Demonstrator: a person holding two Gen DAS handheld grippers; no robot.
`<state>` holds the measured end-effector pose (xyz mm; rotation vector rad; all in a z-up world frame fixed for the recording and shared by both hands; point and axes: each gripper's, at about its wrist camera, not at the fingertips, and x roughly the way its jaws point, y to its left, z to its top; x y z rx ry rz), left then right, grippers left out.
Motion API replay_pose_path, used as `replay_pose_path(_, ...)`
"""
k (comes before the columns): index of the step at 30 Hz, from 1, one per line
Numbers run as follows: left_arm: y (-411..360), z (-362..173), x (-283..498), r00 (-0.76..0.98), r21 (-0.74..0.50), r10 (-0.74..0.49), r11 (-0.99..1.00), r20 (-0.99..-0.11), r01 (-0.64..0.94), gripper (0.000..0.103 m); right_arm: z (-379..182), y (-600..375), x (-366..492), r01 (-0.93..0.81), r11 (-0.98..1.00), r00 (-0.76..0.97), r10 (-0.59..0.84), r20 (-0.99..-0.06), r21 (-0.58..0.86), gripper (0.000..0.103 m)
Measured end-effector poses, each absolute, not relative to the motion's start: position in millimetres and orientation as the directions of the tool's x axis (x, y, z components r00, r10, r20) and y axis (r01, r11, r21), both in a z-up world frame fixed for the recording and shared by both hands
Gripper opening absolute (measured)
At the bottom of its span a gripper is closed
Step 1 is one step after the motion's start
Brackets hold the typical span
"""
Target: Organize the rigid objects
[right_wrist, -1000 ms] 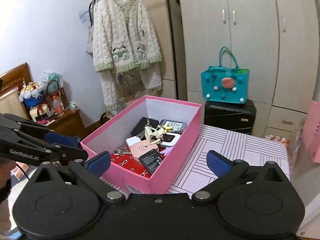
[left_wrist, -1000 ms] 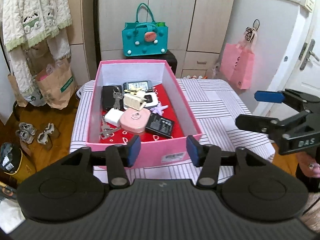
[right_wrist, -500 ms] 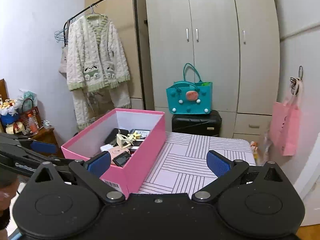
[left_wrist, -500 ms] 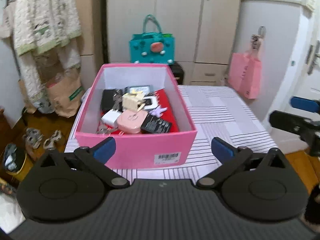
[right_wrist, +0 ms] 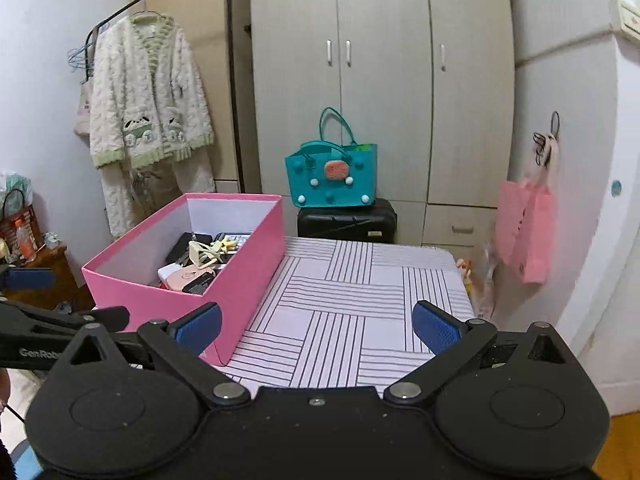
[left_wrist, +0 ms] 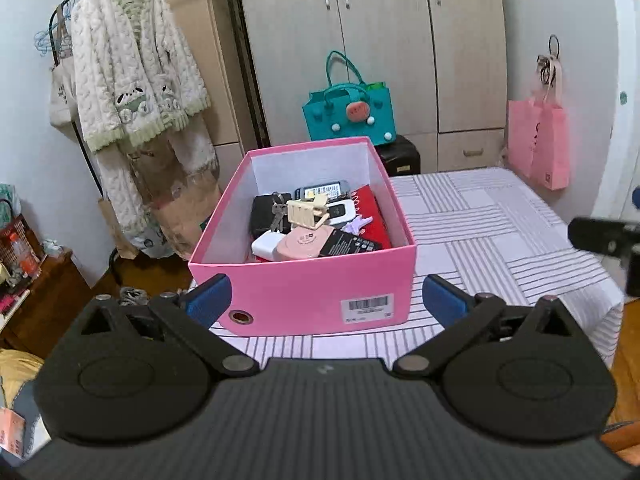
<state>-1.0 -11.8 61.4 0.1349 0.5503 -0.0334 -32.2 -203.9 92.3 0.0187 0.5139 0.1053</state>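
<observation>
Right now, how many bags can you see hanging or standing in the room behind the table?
2 clearly: a teal handbag standing on the black suitcase by the wardrobe, and a pink bag hanging on the right wall. A pale tote by the cardigan may be a third; others could be hidden.

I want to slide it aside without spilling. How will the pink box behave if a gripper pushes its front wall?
The pink box looks like thin cardboard, so its wall may flex under a push. It sits low and wide, with the phone, keys and other small items inside, so it should probably slide rather than tip. The striped tablecloth might bunch or drag.
</observation>
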Motion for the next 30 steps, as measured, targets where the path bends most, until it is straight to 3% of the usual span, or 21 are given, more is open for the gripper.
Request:
replay_pose_path(4,-11.5,63.2,-7.1,0.843,0.07,-0.035,0.994,-0.537,0.086,0.103,90.1,-207.3,-39.2,-0.085,0.995,0.864,0.102,-0.493,0.056,0.102)
replay_pose_path(30,-17.0,48.0,-19.5,0.853,0.06,-0.017,0.997,-0.522,0.057,0.103,81.8,-202.9,-62.6,-0.006,1.0,0.888,0.006,-0.46,0.002,0.102)
